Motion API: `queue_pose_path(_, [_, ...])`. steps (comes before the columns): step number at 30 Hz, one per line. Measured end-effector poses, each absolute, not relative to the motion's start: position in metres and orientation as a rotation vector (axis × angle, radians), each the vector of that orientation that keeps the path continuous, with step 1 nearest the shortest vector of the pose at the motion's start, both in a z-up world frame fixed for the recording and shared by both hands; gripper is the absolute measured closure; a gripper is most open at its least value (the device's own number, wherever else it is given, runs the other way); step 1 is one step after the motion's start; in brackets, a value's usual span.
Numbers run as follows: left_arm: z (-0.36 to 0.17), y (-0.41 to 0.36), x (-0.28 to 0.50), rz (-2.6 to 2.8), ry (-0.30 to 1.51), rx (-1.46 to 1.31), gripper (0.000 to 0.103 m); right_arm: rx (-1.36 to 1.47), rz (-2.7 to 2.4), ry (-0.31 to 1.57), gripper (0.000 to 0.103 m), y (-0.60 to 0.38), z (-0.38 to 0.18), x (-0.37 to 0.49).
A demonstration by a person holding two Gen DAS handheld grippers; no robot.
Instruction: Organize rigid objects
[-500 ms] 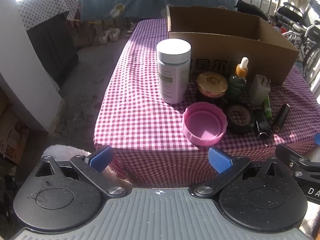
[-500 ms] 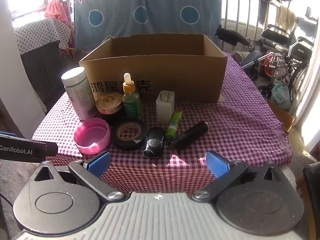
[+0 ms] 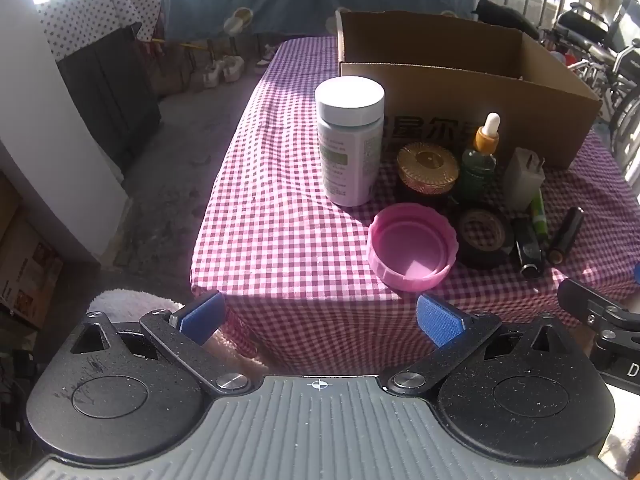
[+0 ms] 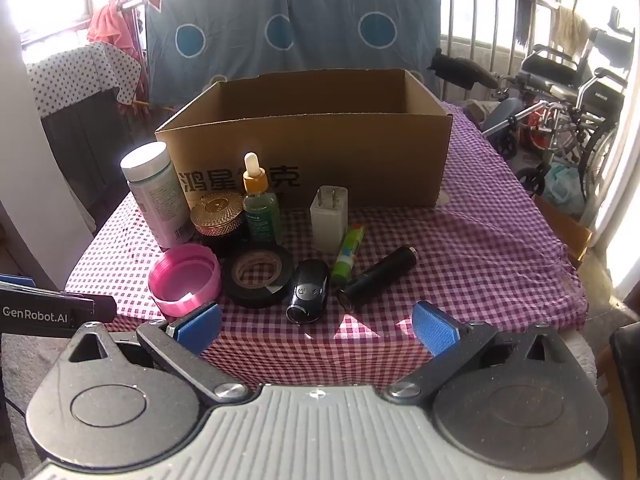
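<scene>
Small items stand on a checked tablecloth (image 4: 480, 248) before an open cardboard box (image 4: 312, 152): a white-capped bottle (image 4: 156, 196), a gold-lidded jar (image 4: 218, 216), a green dropper bottle (image 4: 260, 208), a white plug adapter (image 4: 329, 218), a pink lid (image 4: 185, 278), a black tape roll (image 4: 258, 274), a black key fob (image 4: 309, 290), a green tube (image 4: 349, 254) and a black cylinder (image 4: 378, 276). My right gripper (image 4: 316, 326) is open and empty, short of the table's front edge. My left gripper (image 3: 320, 316) is open and empty near the pink lid (image 3: 412, 246) and bottle (image 3: 350, 140).
A wheelchair (image 4: 568, 92) and clutter stand right of the table. A blue sheet with circles (image 4: 288, 28) hangs behind the box. A dark cabinet under a dotted cloth (image 3: 104, 72) stands left, across bare floor. The right gripper's body (image 3: 600, 316) shows at the left view's right edge.
The table and its items sit very slightly higher in the left wrist view; both grippers stay open and nothing on the table has moved.
</scene>
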State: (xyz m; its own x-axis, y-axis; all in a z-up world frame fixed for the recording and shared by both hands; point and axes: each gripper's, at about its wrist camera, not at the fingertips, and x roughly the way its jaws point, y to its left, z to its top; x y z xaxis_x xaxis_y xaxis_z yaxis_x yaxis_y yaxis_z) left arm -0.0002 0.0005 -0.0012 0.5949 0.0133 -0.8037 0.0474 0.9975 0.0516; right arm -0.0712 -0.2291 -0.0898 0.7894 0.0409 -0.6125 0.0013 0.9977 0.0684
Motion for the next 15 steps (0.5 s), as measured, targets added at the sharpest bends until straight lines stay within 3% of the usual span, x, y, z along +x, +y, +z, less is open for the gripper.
queue_pose_path(15, [-0.0014, 0.0033, -0.0020, -0.015, 0.938, 0.066, 0.001, 0.072, 0.034, 0.658, 0.000, -0.2281, -0.0885, -0.0720])
